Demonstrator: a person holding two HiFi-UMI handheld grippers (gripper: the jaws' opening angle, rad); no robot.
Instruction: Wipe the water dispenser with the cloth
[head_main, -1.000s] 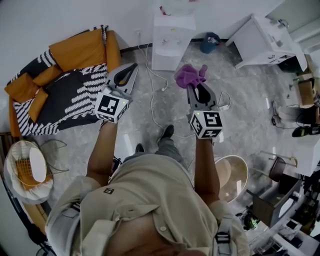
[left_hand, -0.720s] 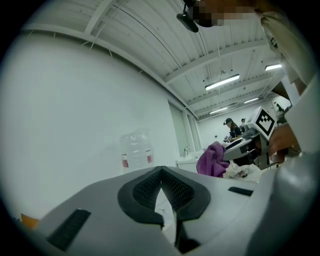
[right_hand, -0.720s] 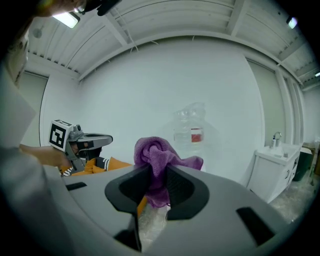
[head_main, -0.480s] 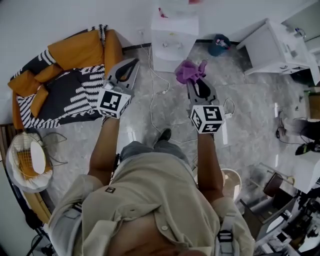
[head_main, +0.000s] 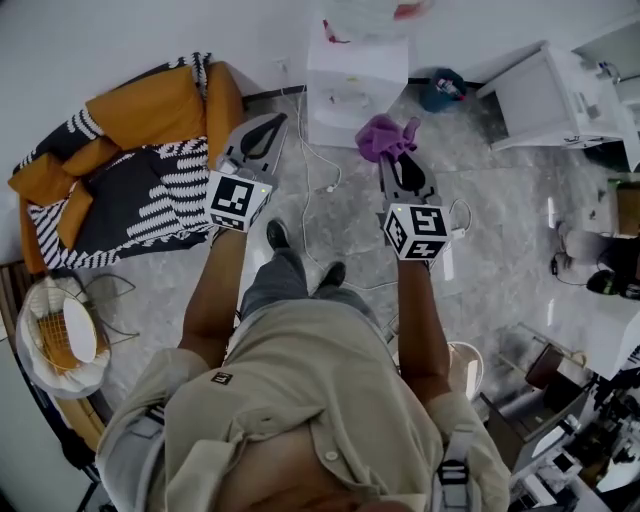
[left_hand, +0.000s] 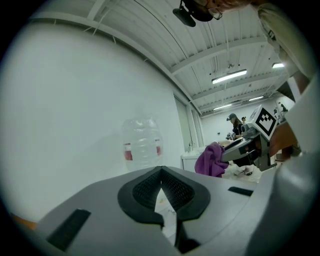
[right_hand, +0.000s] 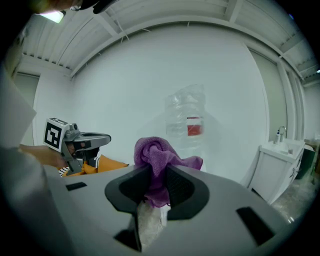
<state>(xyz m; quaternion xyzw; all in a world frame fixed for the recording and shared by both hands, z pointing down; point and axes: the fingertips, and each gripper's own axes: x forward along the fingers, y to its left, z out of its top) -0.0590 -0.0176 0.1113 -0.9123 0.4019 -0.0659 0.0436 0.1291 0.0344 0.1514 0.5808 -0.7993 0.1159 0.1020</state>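
Note:
The white water dispenser (head_main: 355, 80) stands against the wall at the top middle of the head view, with a clear bottle (head_main: 365, 15) on top. My right gripper (head_main: 392, 158) is shut on a purple cloth (head_main: 385, 138), held just short of the dispenser's front right. In the right gripper view the cloth (right_hand: 160, 160) bunches up between the jaws, and the bottle (right_hand: 187, 117) shows behind it. My left gripper (head_main: 262, 135) is shut with nothing in it, left of the dispenser. The left gripper view shows the bottle (left_hand: 142, 142) ahead and the cloth (left_hand: 212, 161) off to the right.
An orange sofa with a striped blanket (head_main: 130, 150) lies to the left. A white cable (head_main: 320, 170) trails over the floor in front of the dispenser. A white cabinet (head_main: 555, 95) stands at the right, a blue bin (head_main: 442, 88) beside the dispenser, and a wicker chair (head_main: 55, 335) at the lower left.
The person has stepped toward the dispenser, left foot forward. Both grippers have come closer to it, with the cloth still held in the right one.

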